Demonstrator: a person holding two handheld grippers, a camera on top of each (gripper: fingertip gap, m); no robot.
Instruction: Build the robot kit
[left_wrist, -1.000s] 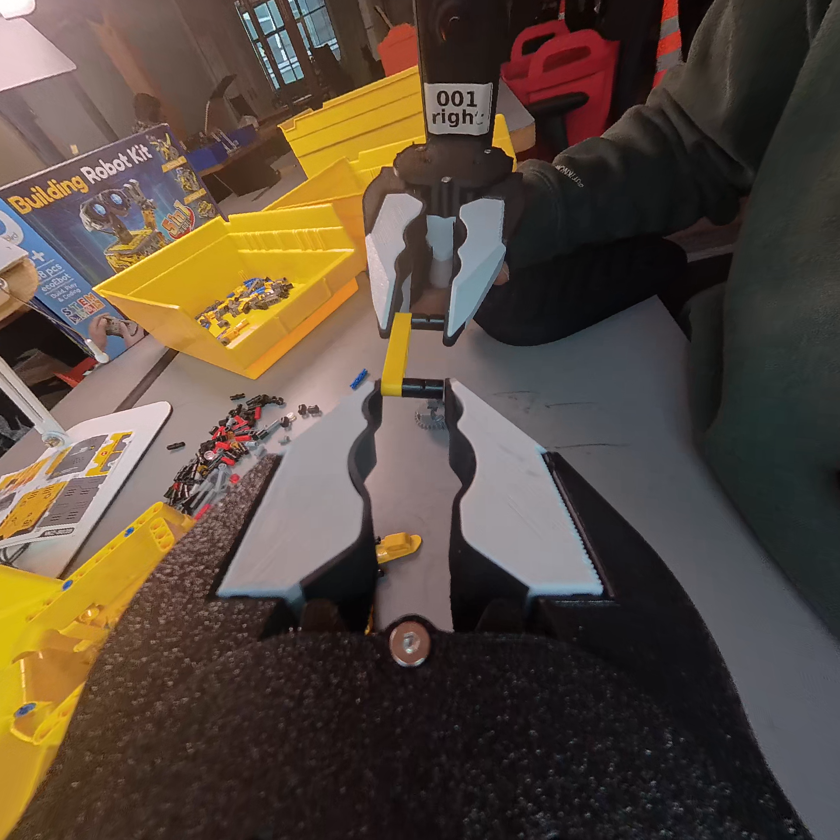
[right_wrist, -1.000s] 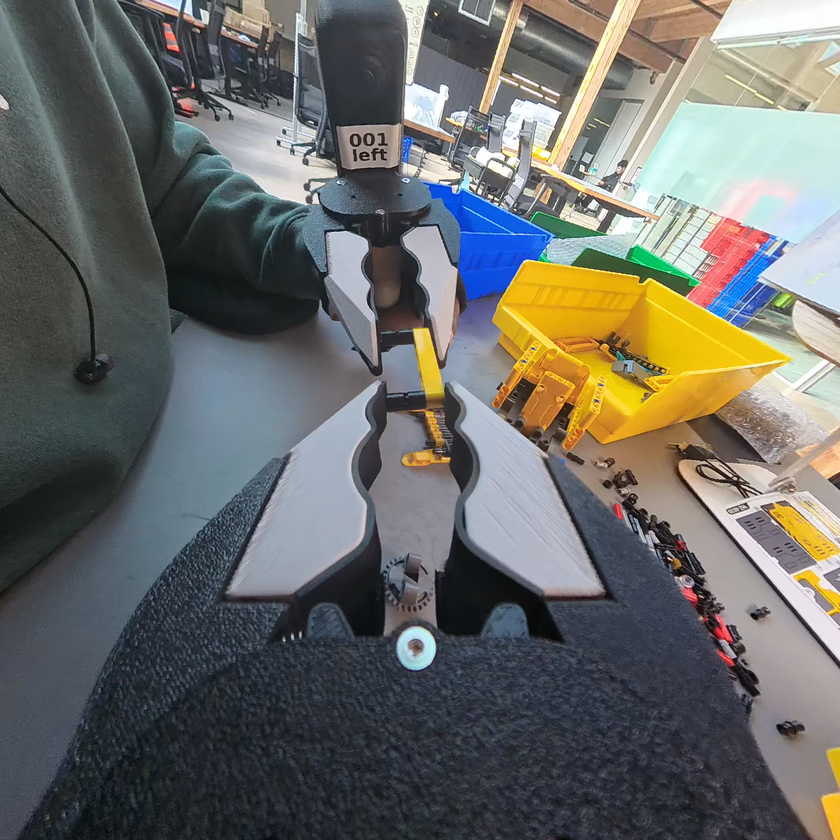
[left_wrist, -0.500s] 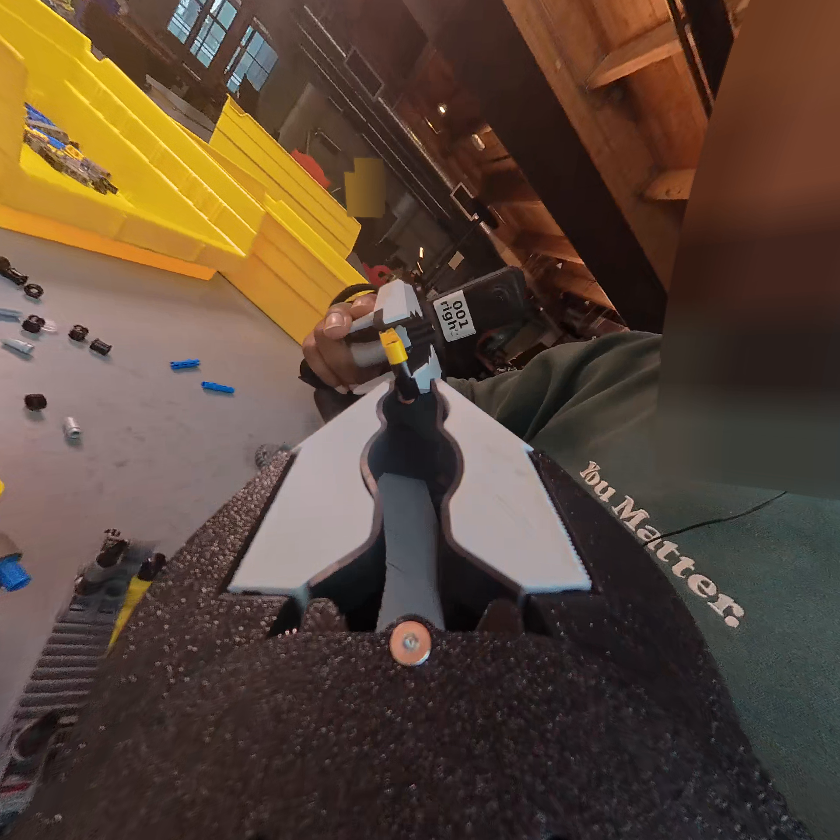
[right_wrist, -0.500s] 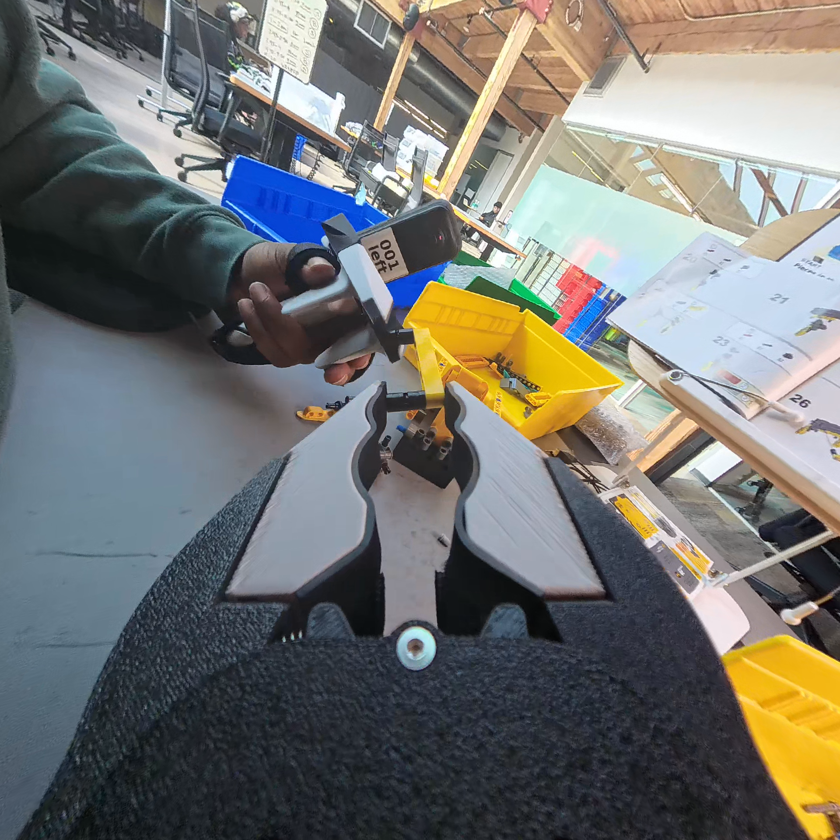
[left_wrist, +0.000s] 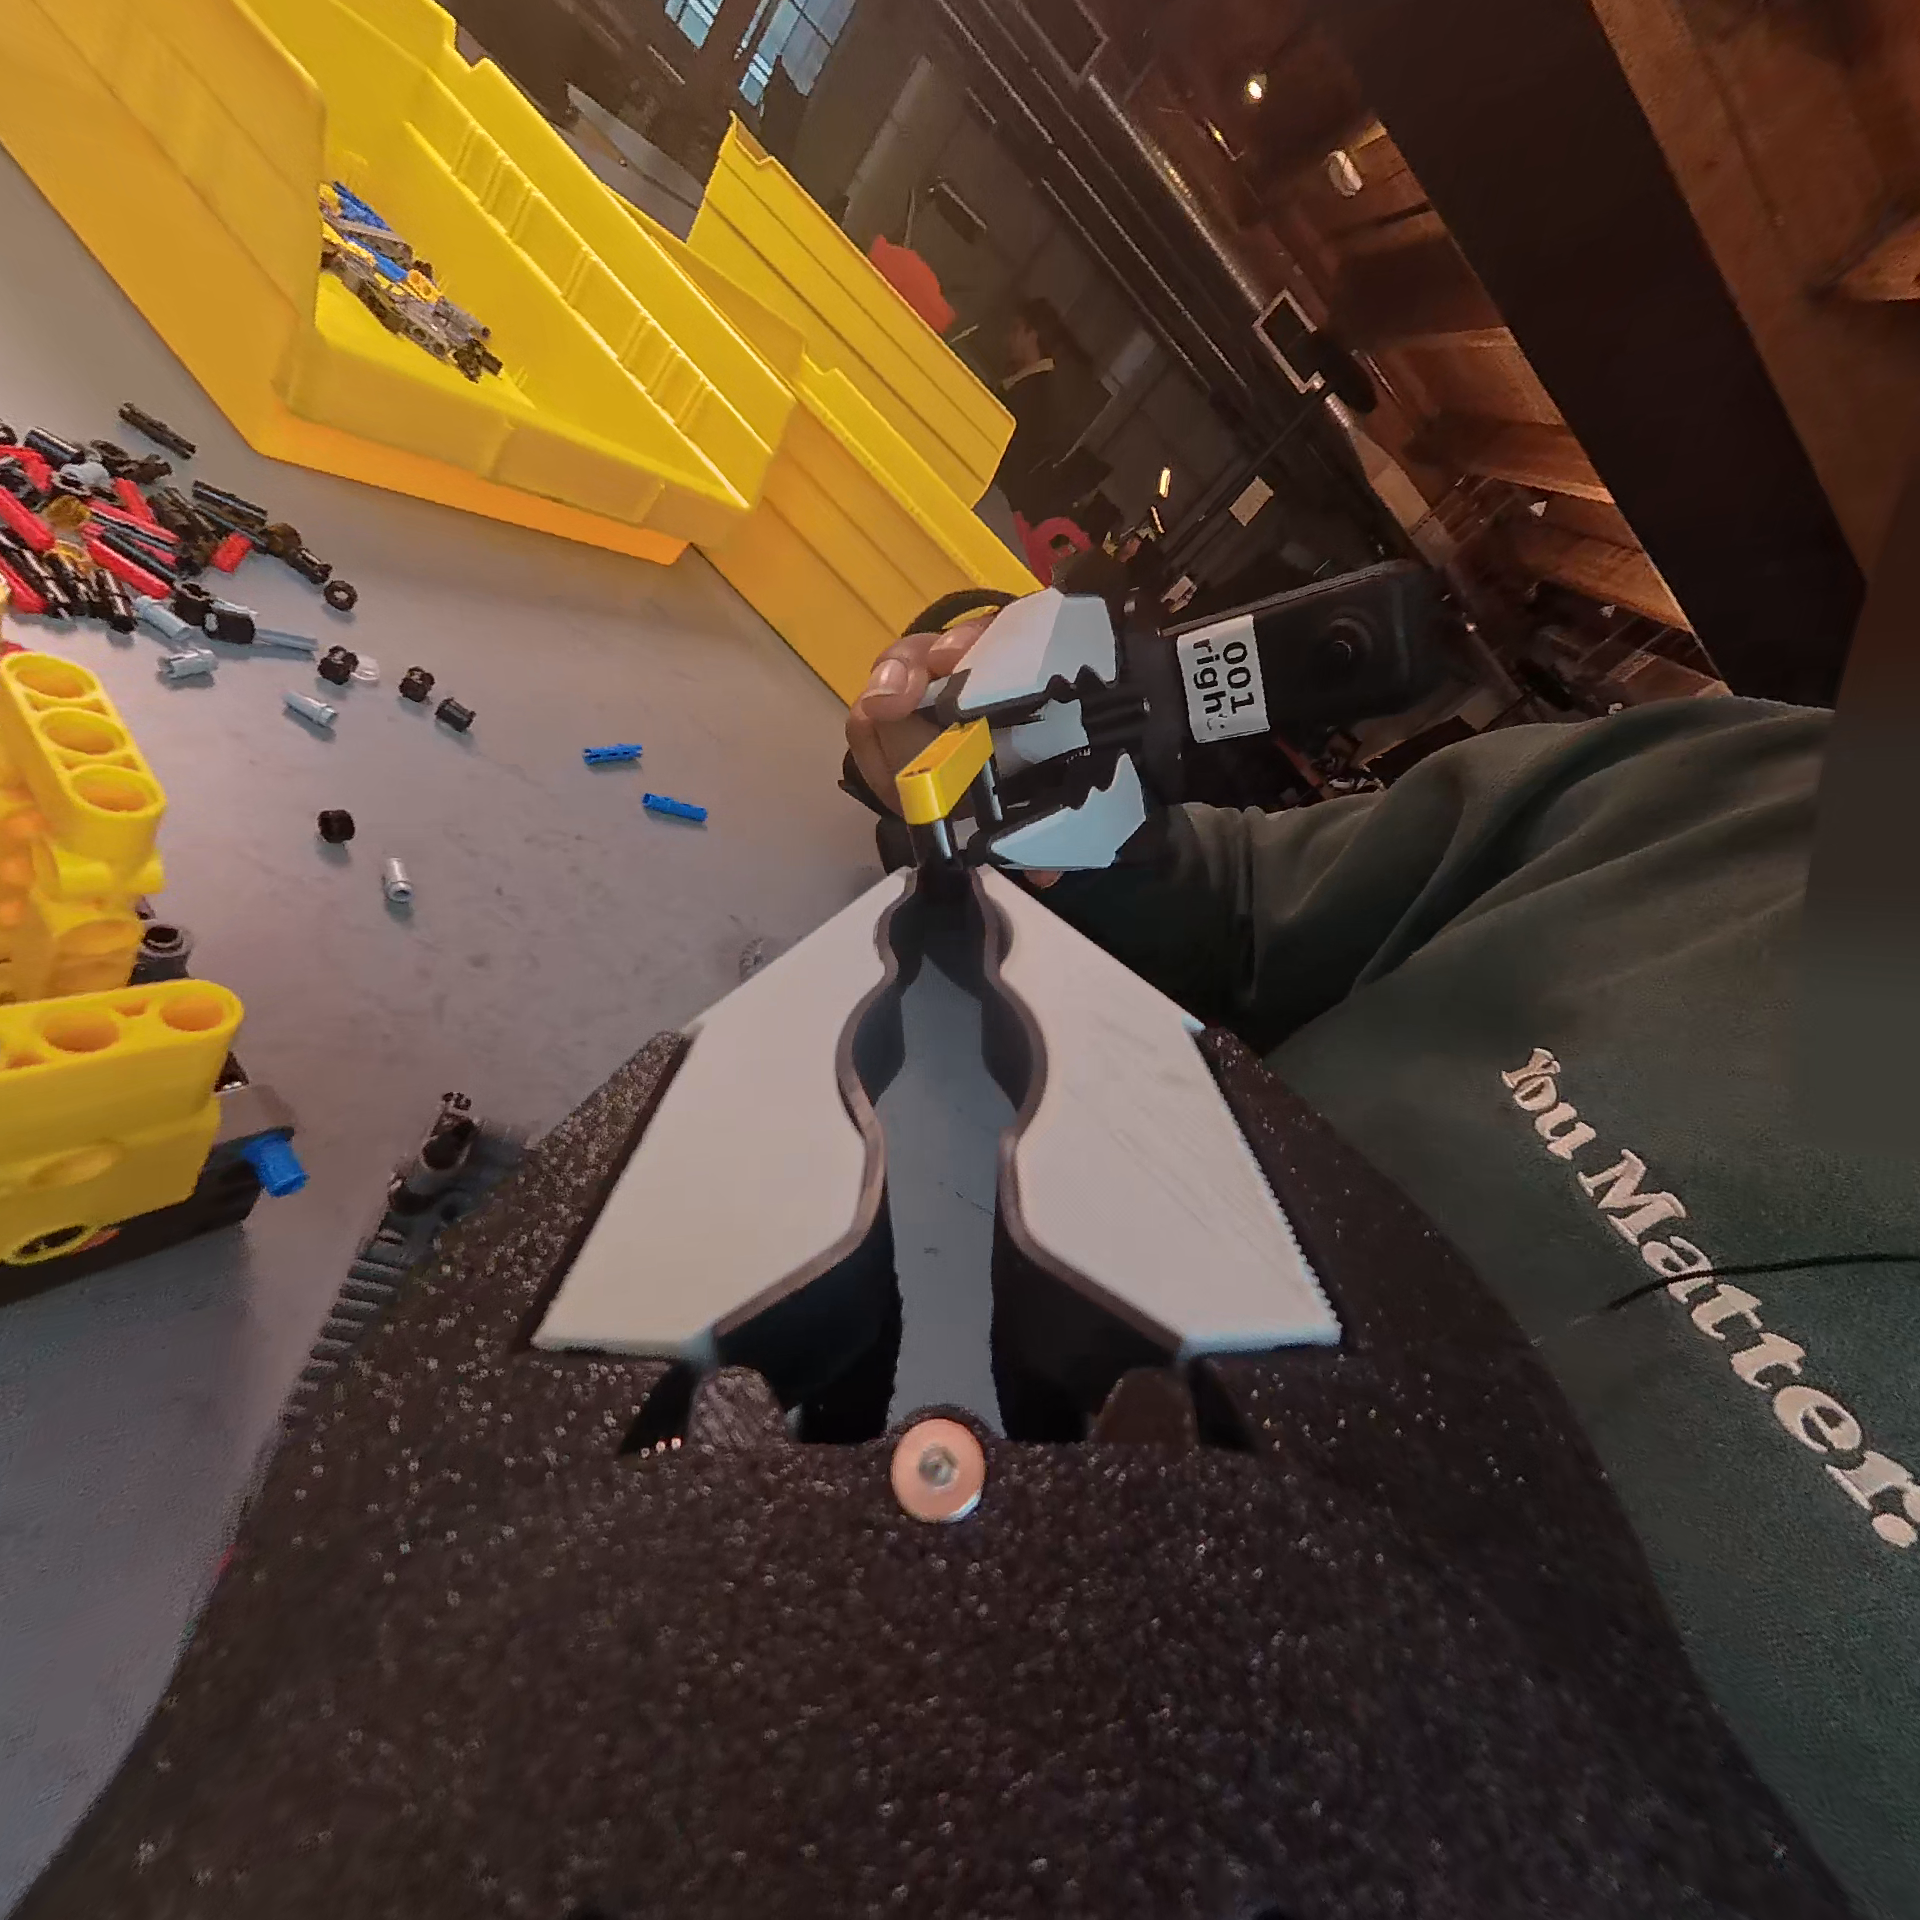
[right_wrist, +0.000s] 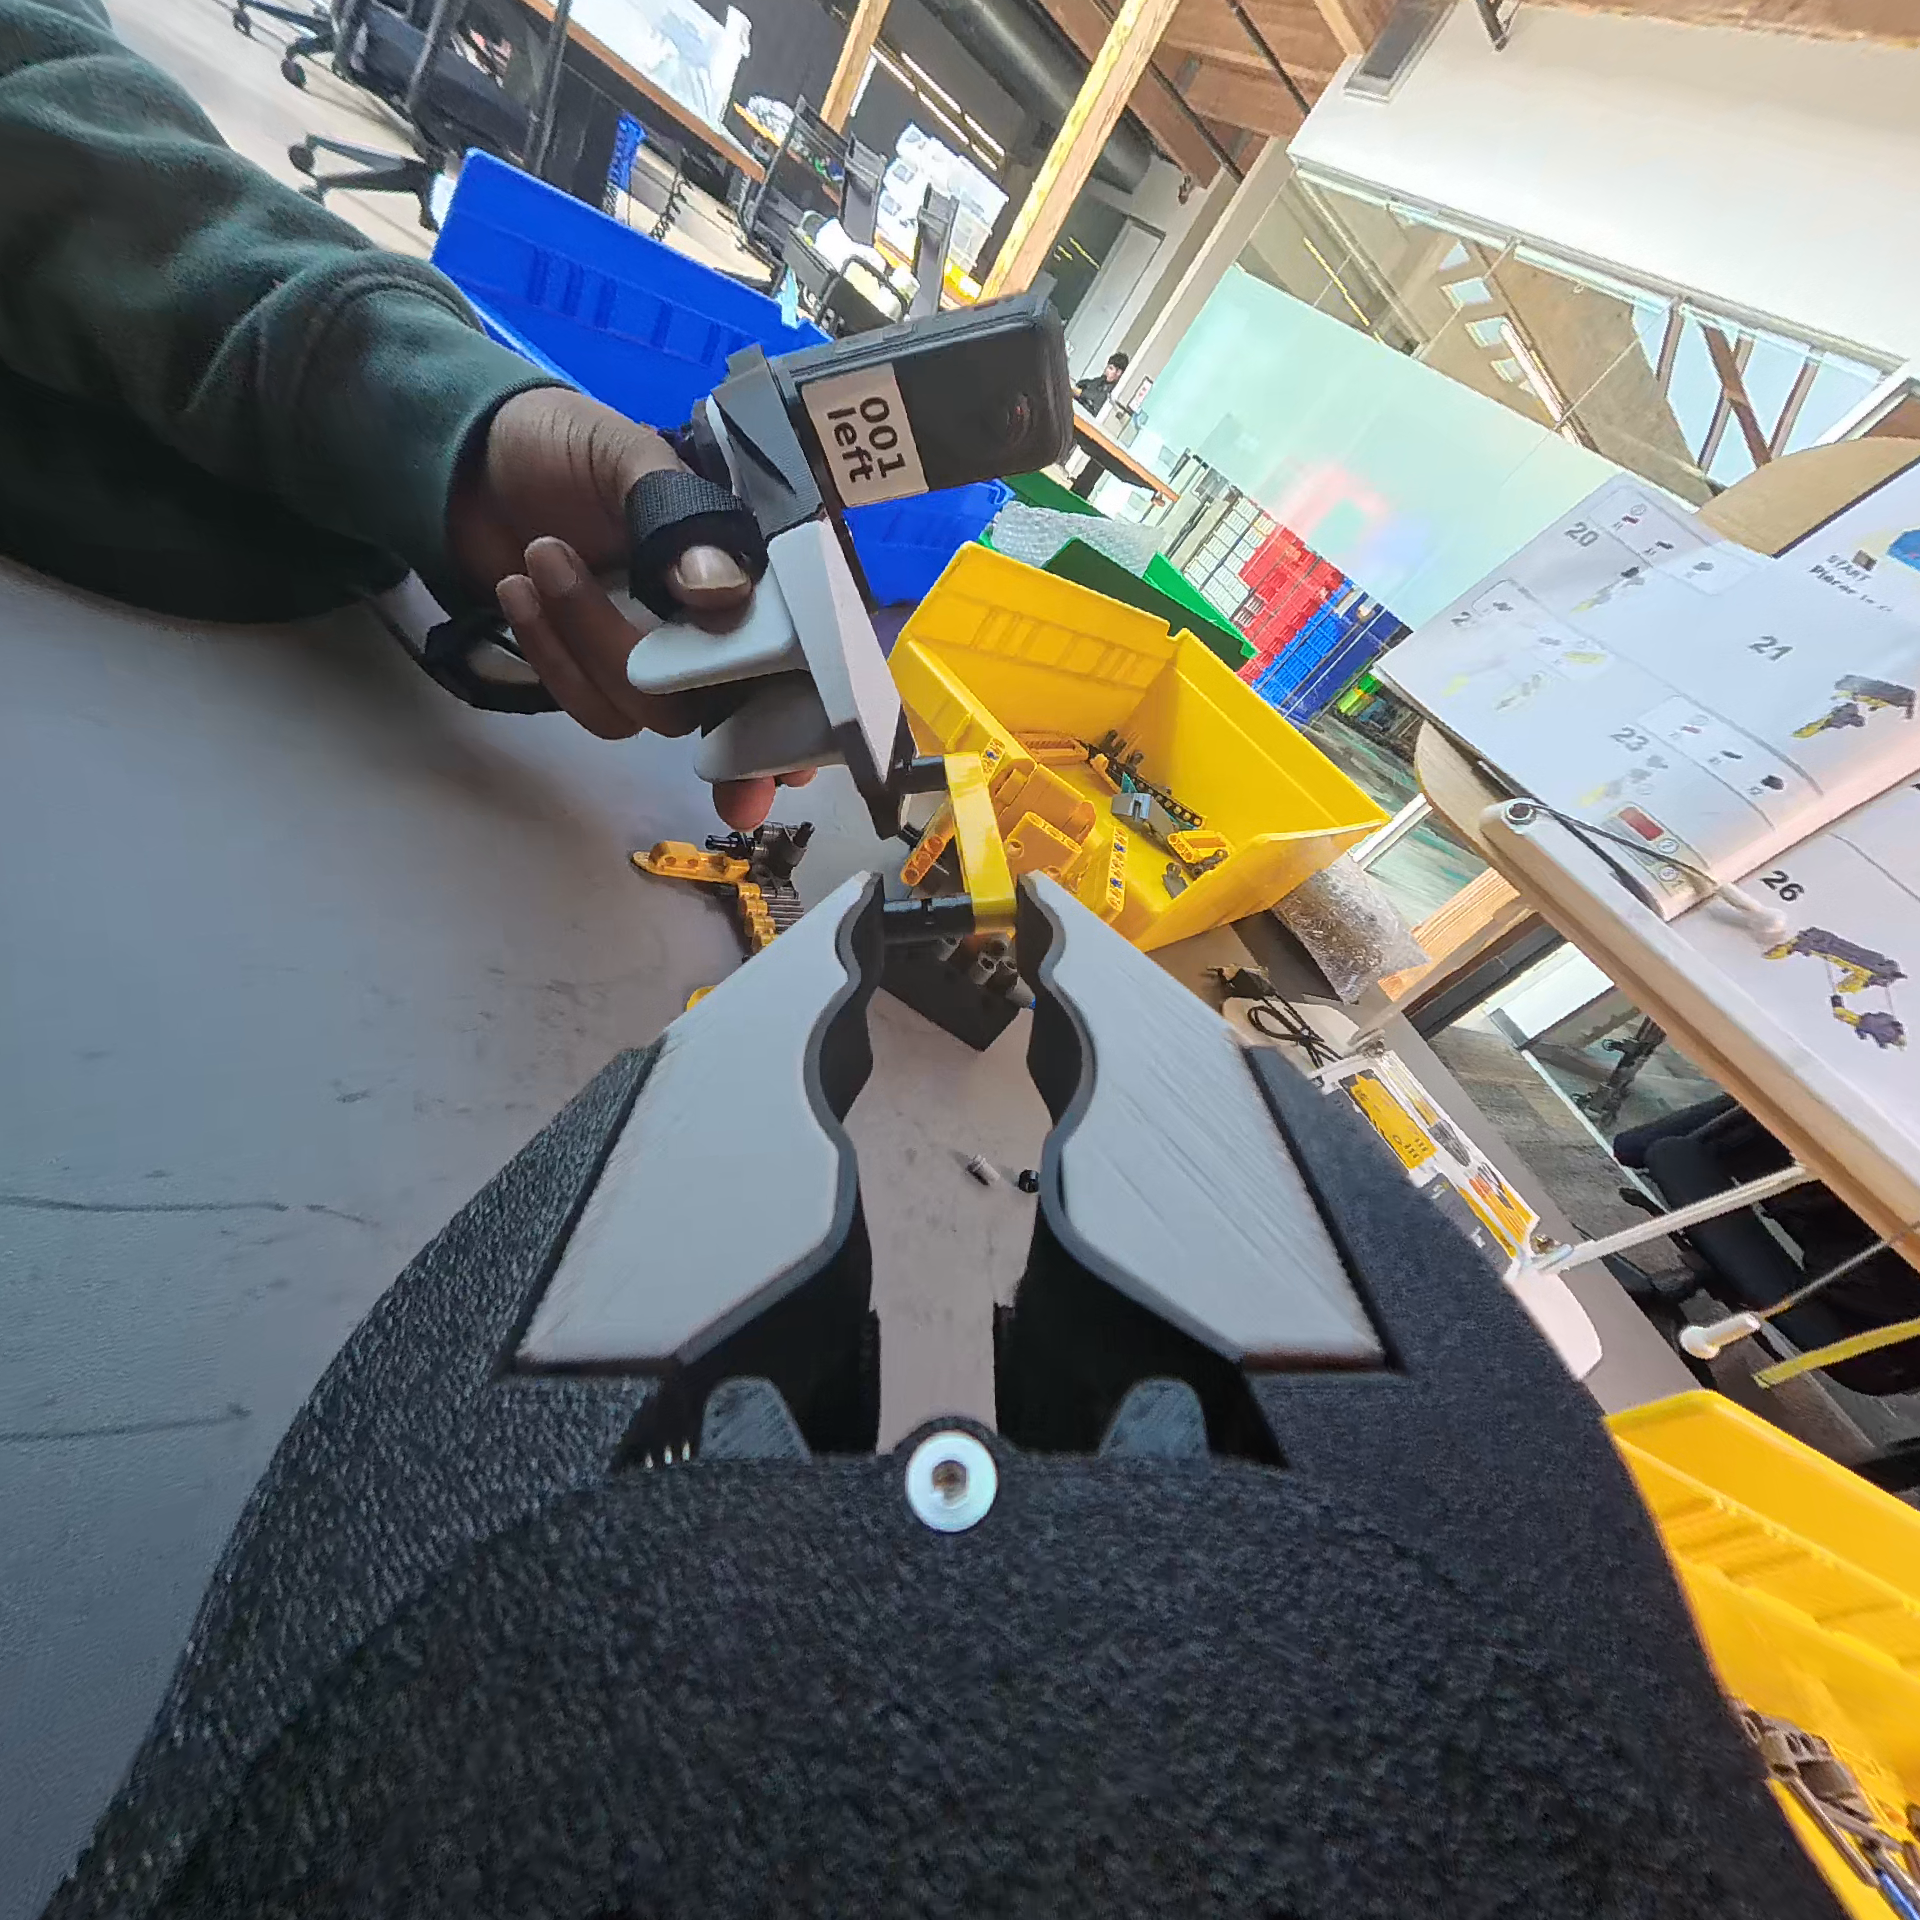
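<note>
Grey worktable (left_wrist: 582, 935), open workshop. Left gripper (left_wrist: 943, 883) and right gripper (right_wrist: 948, 914) each pinch a black pin of the yellow beam (right_wrist: 977, 842); assembly unfinished, loose pins (left_wrist: 135, 551) leftward.

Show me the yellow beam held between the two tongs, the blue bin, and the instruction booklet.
yellow beam (right_wrist: 978, 831), right wrist view, on the middle of its flat face.
blue bin (right_wrist: 603, 291), right wrist view, on its ribbed side wall.
instruction booklet (right_wrist: 1704, 675), right wrist view, on the open page.

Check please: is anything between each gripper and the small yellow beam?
Nothing visible. The left gripper and the right gripper each clamp a black pin plugged into opposite ends of the yellow beam.
</note>
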